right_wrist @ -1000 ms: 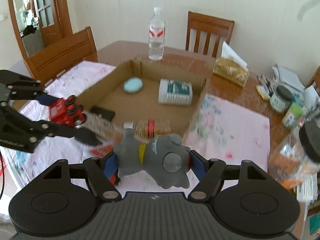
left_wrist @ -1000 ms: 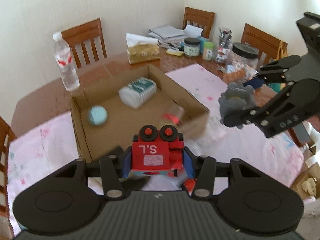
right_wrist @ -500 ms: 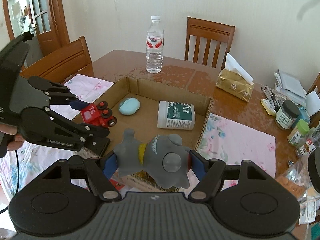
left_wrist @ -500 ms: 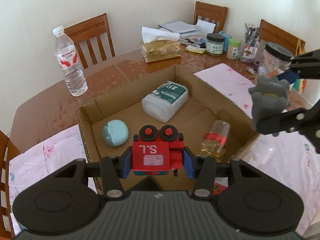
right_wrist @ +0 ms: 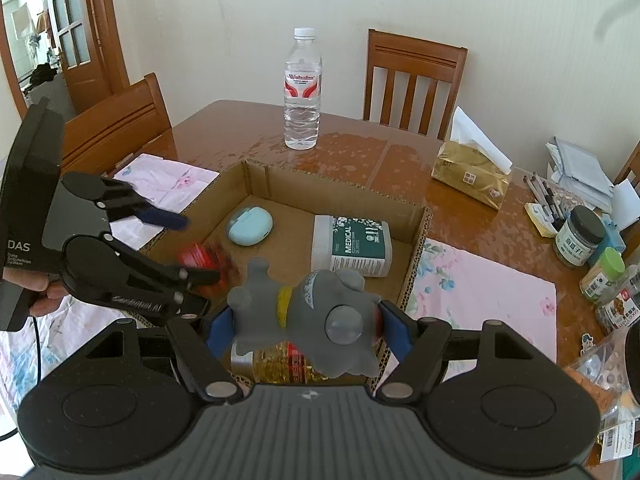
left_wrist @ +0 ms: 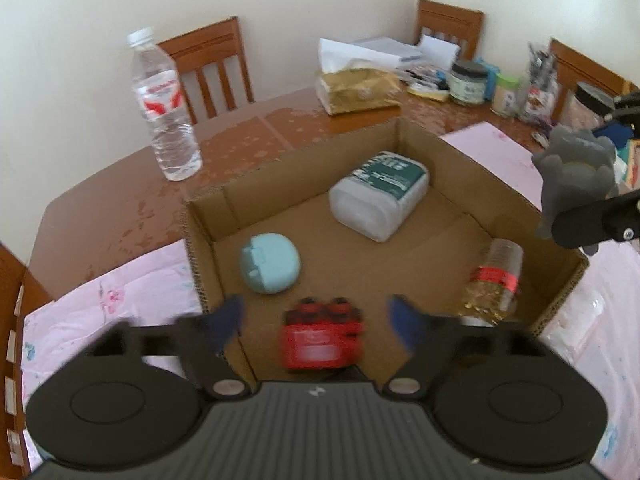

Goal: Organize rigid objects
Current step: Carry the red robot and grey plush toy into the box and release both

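So the desk [right_wrist: 400,152] is a mix of sorted and unsorted right now. The box [left_wrist: 400,136] sits in the middle and already has three things in it: a white medical tub [left_wrist: 378,194] lying on its side toward 1 o'clock, a pale blue case [left_wrist: 270,263] at about 10 o'clock, and a small bottle [left_wrist: 494,280] with a red band over at 4 o'clock by the near corner.

A fourth is on its way: the red toy car [left_wrist: 322,336] shows blurred at 6 o'clock over the box floor, and the left tool [left_wrist: 316,320] has its jaws opening, wide apart with nothing pressing on the car, so I'd call that a drop in progress.

The right tool [right_wrist: 306,326] is clamped on a grey elephant toy [right_wrist: 308,304], held above the box's near edge, not in yet. That looks like the next one to go.

Outside the box there's a water bottle [right_wrist: 302,92] at 12 o'clock, a tissue pack [right_wrist: 472,178] at 2 and jars [right_wrist: 580,236] at 3. Can't tell if those count as part of the job. Well past halfway, I'd guess.
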A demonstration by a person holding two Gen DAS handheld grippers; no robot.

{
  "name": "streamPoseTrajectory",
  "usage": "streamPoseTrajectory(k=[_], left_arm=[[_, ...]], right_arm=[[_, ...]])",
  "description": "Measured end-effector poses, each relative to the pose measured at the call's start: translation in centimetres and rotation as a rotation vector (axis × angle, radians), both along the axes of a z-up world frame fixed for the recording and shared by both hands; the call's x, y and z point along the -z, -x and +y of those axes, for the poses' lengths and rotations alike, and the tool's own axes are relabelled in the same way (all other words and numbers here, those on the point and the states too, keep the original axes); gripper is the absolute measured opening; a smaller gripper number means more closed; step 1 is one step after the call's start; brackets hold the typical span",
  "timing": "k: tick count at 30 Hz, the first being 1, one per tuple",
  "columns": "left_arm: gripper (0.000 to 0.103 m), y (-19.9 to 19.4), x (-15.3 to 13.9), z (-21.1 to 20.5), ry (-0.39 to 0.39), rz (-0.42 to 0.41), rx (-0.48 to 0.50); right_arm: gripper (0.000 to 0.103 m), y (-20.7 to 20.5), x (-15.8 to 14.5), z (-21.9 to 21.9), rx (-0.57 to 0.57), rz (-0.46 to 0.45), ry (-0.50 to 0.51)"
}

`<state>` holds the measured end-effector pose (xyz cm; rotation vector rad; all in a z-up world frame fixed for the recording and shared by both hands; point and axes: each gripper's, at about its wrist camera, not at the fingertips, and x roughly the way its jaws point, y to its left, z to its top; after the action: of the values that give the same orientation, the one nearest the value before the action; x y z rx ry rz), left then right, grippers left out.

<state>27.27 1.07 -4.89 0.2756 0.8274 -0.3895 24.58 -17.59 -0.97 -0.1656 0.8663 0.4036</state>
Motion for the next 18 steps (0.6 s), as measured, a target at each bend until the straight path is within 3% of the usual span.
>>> streamPoseTrajectory(k=[10, 18], left_arm=[[0.101, 2.4, -2.6, 2.7, 0.093, -0.054, -0.086], [0.102, 4.2, -2.9, 4.2, 0.084, -0.057, -0.155]], right_arm=[[0.078, -2.2, 0.7, 0.9, 0.016, 0.010, 0.008], [0.079, -5.1, 1.8, 1.3, 0.059, 0.010, 0.009]])
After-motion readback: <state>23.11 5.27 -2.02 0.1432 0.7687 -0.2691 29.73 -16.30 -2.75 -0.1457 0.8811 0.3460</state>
